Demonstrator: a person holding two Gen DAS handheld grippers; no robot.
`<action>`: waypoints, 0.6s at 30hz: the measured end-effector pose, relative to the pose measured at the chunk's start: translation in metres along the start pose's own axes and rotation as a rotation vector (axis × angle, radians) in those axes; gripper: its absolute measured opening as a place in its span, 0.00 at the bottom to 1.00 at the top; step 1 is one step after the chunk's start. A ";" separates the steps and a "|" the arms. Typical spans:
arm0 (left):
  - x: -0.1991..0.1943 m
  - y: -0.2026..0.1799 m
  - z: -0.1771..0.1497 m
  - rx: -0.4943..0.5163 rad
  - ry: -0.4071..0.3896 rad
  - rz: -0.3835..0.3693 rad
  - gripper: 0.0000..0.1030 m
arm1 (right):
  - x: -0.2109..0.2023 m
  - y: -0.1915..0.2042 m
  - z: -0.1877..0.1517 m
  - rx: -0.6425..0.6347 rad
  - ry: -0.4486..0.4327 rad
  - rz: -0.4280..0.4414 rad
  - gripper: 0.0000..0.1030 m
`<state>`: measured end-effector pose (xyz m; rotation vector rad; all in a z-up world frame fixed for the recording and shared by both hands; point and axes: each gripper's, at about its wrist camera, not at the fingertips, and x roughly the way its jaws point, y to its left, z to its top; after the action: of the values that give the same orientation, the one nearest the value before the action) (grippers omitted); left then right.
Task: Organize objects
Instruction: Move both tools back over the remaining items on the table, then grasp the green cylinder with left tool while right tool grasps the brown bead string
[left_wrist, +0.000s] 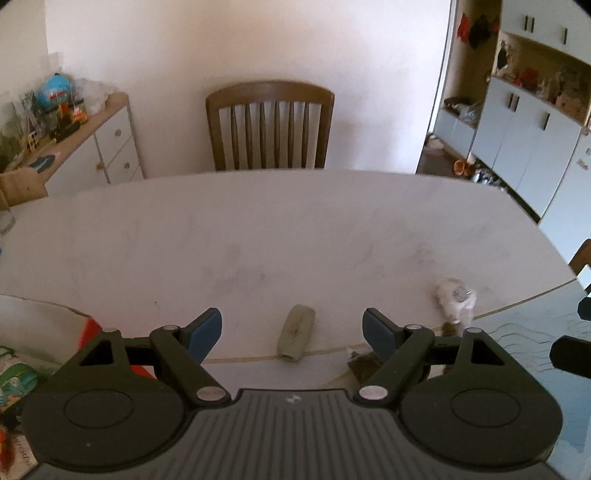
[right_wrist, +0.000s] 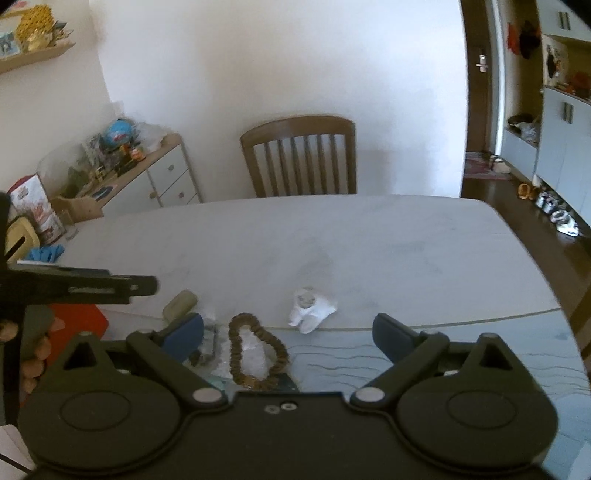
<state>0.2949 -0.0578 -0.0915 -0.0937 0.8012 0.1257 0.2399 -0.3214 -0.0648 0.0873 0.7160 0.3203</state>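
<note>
A gray-green pouch lies at the near edge of the white table, its long side pointing away from the camera. In the left wrist view it sits between the two blue fingertips of the left gripper but below them, not touched. The left jaws are spread wide with nothing between them. A small white cloth bundle with a clear piece on top rests to the right of the pouch, near the same table edge.

In the right wrist view, a brown bead loop lies on a crinkled clear wrapper, just in front of the bundle and right of the pouch. The right gripper hangs above the loop (no contact visible), jaws spread wide and holding nothing. A blue patterned mat covers the surface under it.

A wooden chair stands at the far side of the table against the wall. A white drawer cabinet carrying a globe and clutter stands to the left.
</note>
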 end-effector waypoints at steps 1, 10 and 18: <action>0.006 0.000 -0.002 -0.003 0.011 0.006 0.81 | 0.004 0.002 0.000 -0.002 0.005 0.005 0.92; 0.043 0.005 -0.009 -0.023 0.067 0.023 0.81 | 0.044 0.020 -0.003 0.014 0.058 0.006 0.79; 0.056 0.004 -0.011 -0.019 0.082 -0.001 0.61 | 0.065 0.025 -0.001 0.048 0.072 0.018 0.58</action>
<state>0.3248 -0.0506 -0.1394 -0.1180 0.8818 0.1296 0.2788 -0.2769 -0.1017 0.1284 0.7950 0.3245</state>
